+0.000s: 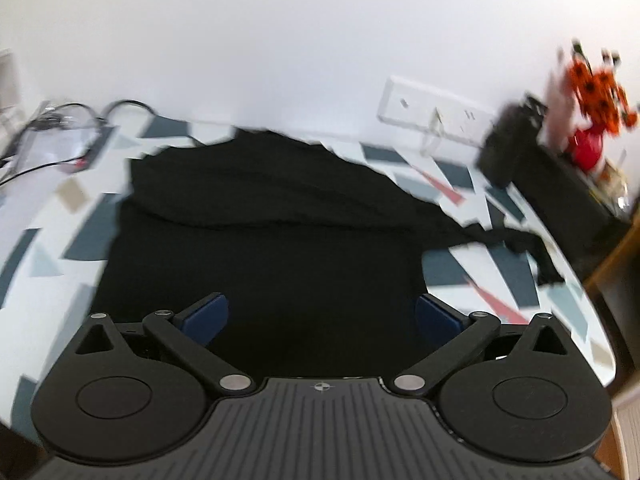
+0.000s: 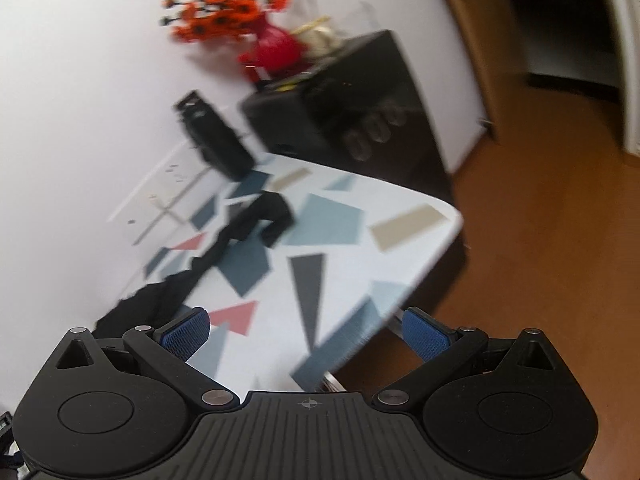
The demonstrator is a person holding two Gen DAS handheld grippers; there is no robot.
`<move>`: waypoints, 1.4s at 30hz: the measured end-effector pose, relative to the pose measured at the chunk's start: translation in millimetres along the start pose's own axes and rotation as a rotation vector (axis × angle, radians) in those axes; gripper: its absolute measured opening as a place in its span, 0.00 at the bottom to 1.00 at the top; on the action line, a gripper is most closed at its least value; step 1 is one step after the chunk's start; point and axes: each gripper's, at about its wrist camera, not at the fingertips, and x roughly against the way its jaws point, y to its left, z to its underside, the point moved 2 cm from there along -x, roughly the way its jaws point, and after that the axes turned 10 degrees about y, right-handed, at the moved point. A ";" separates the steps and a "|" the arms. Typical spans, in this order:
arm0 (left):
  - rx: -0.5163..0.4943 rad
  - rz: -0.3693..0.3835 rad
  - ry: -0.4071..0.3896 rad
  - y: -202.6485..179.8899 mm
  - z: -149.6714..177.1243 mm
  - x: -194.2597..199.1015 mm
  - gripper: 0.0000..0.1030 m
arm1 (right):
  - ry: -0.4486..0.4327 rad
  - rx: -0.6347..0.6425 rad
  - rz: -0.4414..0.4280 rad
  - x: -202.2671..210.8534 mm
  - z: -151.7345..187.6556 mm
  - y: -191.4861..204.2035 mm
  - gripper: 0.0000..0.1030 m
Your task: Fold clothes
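A black garment [image 1: 272, 216] lies spread on a table with a white cloth of grey, blue and red shapes [image 1: 60, 240]. One thin part, a sleeve or strap [image 1: 516, 240], trails off to the right. My left gripper [image 1: 322, 320] is open and empty, hovering over the garment's near part. My right gripper [image 2: 306, 334] is open and empty above the table's right corner [image 2: 440, 216]. The trailing black part [image 2: 256, 216] lies ahead and to its left. Both views are blurred.
A black cabinet [image 2: 360, 120] with a red vase of orange flowers [image 2: 276, 48] stands beside the table on the right. A black box [image 2: 216, 140] and a white socket strip [image 1: 432, 112] are at the wall. Cables [image 1: 60, 128] lie at the far left. Brown floor [image 2: 540, 260] lies on the right.
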 end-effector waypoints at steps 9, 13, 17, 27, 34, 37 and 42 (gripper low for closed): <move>0.005 -0.078 0.204 19.2 -13.2 -64.0 0.99 | 0.036 0.032 0.059 0.7 35.2 48.8 0.99; -0.049 -0.078 0.225 25.7 -17.4 -77.3 0.99 | 0.003 0.035 0.082 -1.2 35.0 71.5 0.99; -0.113 -0.094 0.257 31.8 -18.3 -92.9 0.99 | -0.021 0.001 0.102 -7.1 39.8 87.7 0.99; -0.221 -0.147 0.332 53.7 -18.7 -116.0 0.99 | 0.009 -0.046 0.143 -32.1 63.9 120.9 0.99; -0.193 -0.153 0.390 75.5 -19.8 -131.3 1.00 | 0.033 -0.067 0.183 -41.8 73.7 133.5 0.99; -0.185 -0.130 0.380 80.2 -19.9 -131.2 1.00 | 0.038 -0.054 0.198 -43.9 77.0 140.5 0.99; -0.210 -0.119 0.368 80.5 -17.1 -130.9 1.00 | 0.052 -0.045 0.215 -46.5 78.7 147.4 0.99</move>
